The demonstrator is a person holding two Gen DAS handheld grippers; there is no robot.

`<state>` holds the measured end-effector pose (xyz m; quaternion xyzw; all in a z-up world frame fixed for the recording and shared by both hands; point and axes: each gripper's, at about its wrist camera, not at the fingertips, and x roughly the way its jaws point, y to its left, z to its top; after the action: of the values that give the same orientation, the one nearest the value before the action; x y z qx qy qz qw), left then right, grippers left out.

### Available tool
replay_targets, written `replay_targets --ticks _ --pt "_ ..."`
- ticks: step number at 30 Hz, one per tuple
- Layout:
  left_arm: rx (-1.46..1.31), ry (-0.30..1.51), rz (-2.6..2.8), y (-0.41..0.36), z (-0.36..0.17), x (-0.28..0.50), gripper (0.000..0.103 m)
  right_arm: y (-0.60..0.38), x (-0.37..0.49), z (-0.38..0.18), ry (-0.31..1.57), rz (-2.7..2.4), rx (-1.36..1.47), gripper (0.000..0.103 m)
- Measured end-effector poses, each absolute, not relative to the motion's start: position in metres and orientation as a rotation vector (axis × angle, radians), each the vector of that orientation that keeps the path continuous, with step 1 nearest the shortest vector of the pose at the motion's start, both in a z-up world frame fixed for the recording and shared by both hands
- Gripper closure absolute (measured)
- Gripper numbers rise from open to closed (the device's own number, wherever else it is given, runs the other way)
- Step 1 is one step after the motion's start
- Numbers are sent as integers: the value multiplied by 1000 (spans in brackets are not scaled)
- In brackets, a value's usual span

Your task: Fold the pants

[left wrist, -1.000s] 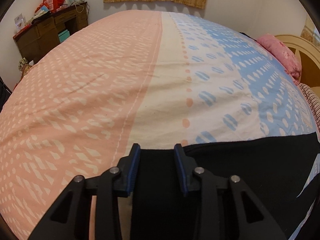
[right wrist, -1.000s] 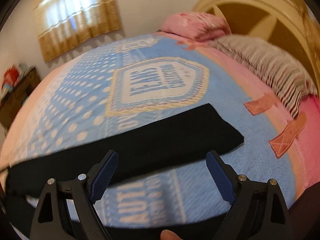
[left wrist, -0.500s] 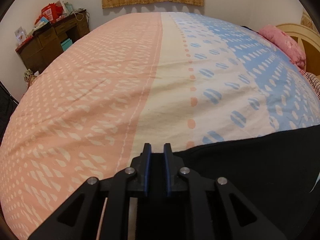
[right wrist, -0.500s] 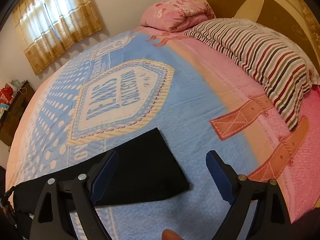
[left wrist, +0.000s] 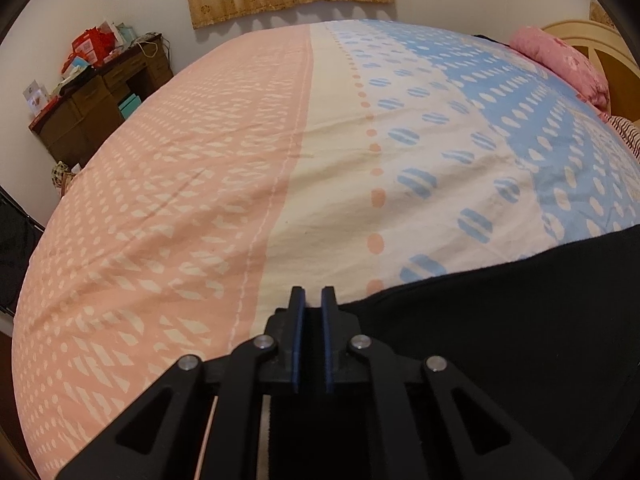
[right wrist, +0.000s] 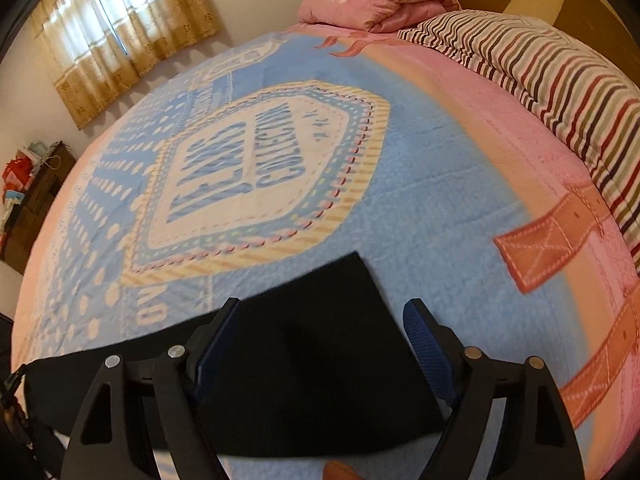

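Holding the black pants at one end, your left hand-held gripper has its fingers nearly together with dark cloth between them, so it seems to pinch the fabric and keep that end fixed. The pants lie flat on the bed, going from this hand-held gripper to its right side. Your right hand-held gripper is wide apart and grips nothing. It hangs over the other end of the pants, with the hem just ahead of its fingers, probably to take this end for the fold. The striped pillow is well apart, ahead and right.
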<state>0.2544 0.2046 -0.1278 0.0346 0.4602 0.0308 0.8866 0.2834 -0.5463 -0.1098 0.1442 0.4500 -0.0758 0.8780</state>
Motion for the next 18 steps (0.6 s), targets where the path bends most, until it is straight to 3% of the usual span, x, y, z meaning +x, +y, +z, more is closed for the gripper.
replay_targets --ticks 3,4,8,9,10,12,18 --pt "79 955 69 203 -128 254 94 -548 296 -117 952 -152 307 21" --pt "81 956 70 203 -128 254 94 -548 301 -122 969 -149 312 25" --pt "138 967 64 197 -129 256 95 -542 305 -130 998 -156 257 65" --pt "163 966 54 195 -129 255 96 -541 303 -129 995 -147 253 80" --pt "173 963 51 194 -129 255 99 -541 300 -128 990 -136 259 87" --pt "154 944 14 197 -125 253 102 -539 295 -124 974 -130 255 94" --pt "60 853 -8 215 -98 247 103 -527 272 -96 875 -116 242 95"
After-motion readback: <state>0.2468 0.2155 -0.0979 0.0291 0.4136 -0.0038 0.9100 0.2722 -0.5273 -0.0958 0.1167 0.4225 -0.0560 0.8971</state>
